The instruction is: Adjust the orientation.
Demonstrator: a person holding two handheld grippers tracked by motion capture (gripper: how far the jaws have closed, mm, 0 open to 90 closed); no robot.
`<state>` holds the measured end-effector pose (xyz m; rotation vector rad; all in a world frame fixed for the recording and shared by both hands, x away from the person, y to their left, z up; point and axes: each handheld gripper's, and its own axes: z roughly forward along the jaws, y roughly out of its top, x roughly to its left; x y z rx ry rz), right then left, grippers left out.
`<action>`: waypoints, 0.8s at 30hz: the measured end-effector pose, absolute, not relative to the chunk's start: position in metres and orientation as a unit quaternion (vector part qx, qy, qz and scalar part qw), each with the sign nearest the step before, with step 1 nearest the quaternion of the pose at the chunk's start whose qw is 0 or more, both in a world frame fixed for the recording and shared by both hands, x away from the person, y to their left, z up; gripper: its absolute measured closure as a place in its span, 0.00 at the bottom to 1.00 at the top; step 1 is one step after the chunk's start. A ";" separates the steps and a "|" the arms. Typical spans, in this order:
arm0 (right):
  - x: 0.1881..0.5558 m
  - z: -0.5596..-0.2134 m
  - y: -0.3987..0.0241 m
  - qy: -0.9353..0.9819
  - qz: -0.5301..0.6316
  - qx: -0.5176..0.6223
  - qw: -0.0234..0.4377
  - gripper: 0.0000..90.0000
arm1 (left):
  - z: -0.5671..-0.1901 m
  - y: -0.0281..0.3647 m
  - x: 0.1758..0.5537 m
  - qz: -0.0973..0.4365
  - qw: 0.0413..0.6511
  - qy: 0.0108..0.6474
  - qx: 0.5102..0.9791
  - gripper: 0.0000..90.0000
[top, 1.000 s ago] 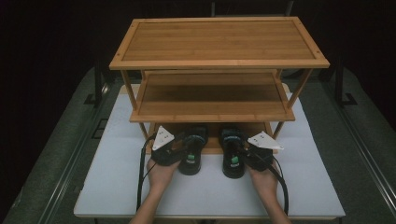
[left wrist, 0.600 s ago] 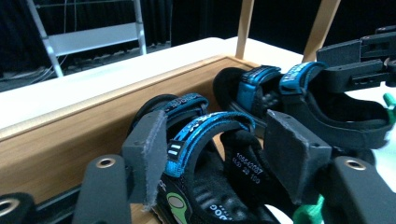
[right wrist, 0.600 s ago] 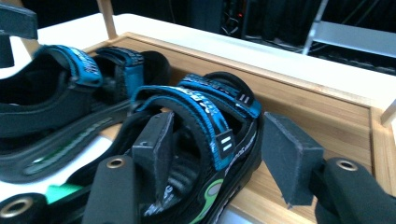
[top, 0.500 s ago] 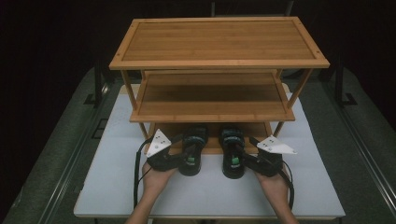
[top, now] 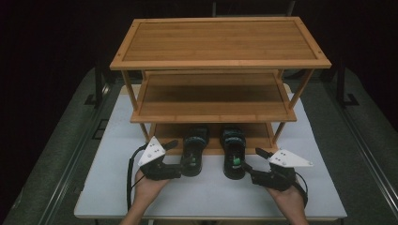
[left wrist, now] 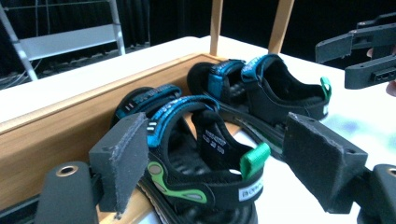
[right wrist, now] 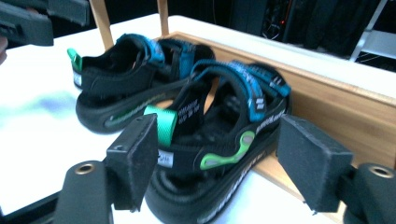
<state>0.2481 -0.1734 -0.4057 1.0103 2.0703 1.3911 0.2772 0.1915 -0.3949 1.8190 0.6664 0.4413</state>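
Two black sandals with blue straps and green heel tabs lie side by side, toes on the lowest board of a wooden shelf rack (top: 213, 105) and heels out on the white table. My left gripper (top: 180, 154) sits behind the left sandal (top: 194, 152). My right gripper (top: 252, 161) sits behind the right sandal (top: 233, 157). Both pairs of jaws have just been opening. In the left gripper view the left gripper (left wrist: 219, 163) flanks the heel of the left sandal (left wrist: 187, 135) without pressing. The right gripper (right wrist: 224, 161) likewise stands apart around the right sandal (right wrist: 224, 107).
The rack has two more boards above, both bare. Its low wooden rim (left wrist: 70, 126) runs beside the sandals. The white table top (top: 211, 197) reaches to the front edge, with dark floor and rails to either side. A cable trails from each gripper.
Both grippers have drawn back toward the table's front edge and their jaws have spread off the sandal heels. The sandals have stayed where they were.
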 end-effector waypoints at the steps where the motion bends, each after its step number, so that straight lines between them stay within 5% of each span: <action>1: 0.244 -0.409 -0.175 0.758 0.498 0.359 0.221 0.30 | -0.396 0.192 0.276 0.182 0.540 0.279 0.773 0.21; 24: 0.243 -0.446 -0.166 0.808 0.437 0.357 0.167 0.21 | -0.436 0.196 0.273 0.157 0.477 0.277 0.819 0.13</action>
